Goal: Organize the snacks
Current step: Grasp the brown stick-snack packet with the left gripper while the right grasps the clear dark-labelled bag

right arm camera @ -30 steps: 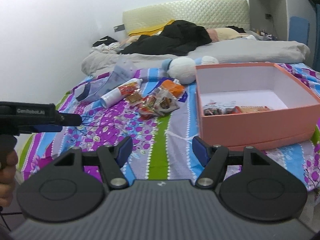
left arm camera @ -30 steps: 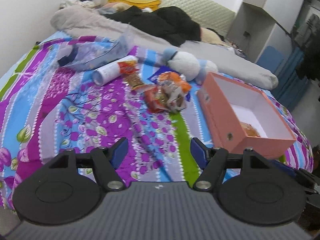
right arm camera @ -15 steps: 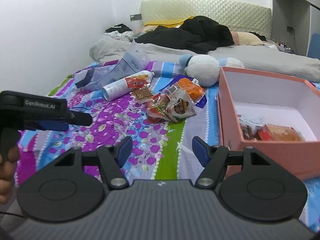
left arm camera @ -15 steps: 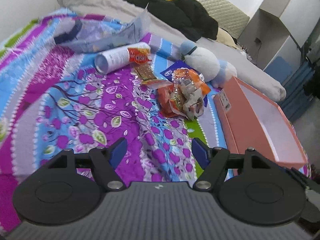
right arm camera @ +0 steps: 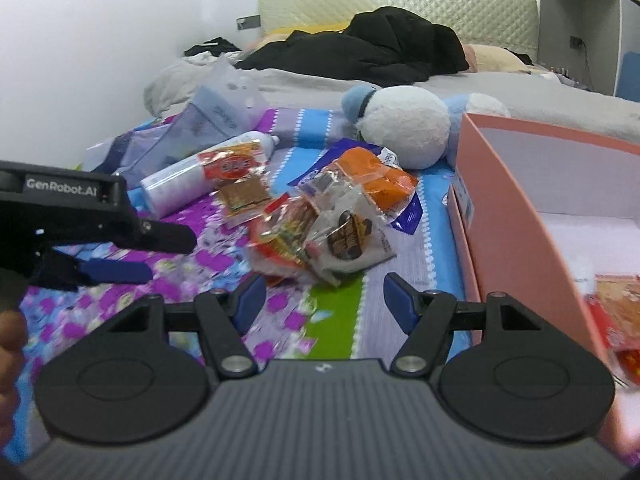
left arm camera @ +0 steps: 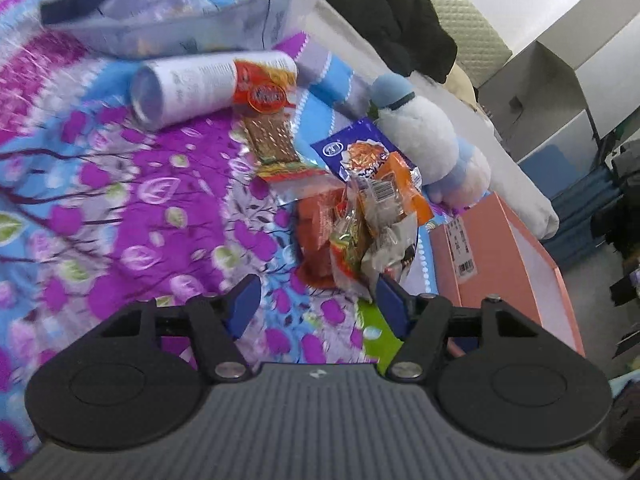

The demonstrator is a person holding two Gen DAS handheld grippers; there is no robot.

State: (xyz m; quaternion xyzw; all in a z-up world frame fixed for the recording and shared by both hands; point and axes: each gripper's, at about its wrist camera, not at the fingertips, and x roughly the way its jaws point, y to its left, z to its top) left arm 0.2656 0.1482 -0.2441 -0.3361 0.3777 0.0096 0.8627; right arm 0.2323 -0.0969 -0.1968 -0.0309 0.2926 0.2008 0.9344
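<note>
Both grippers are closing in on the snack pile (left arm camera: 360, 224) that lies on the bedspread (left arm camera: 132, 200) just left of the pink box (right arm camera: 516, 216), so the step in hand looks like the reach for the next packet. The left gripper (left arm camera: 318, 300) has nothing between its jaws, which are narrowing a little; the right gripper (right arm camera: 320, 296) hangs wide and empty too. A few packets (right arm camera: 616, 312) already sit in the box (only partly in view). The tube (left arm camera: 208, 84) and a flat packet (left arm camera: 276, 144) lie farther off. Next comes picking one loose wrapper off the heap: a low approach, pinching a single edge without dragging its neighbours.
</note>
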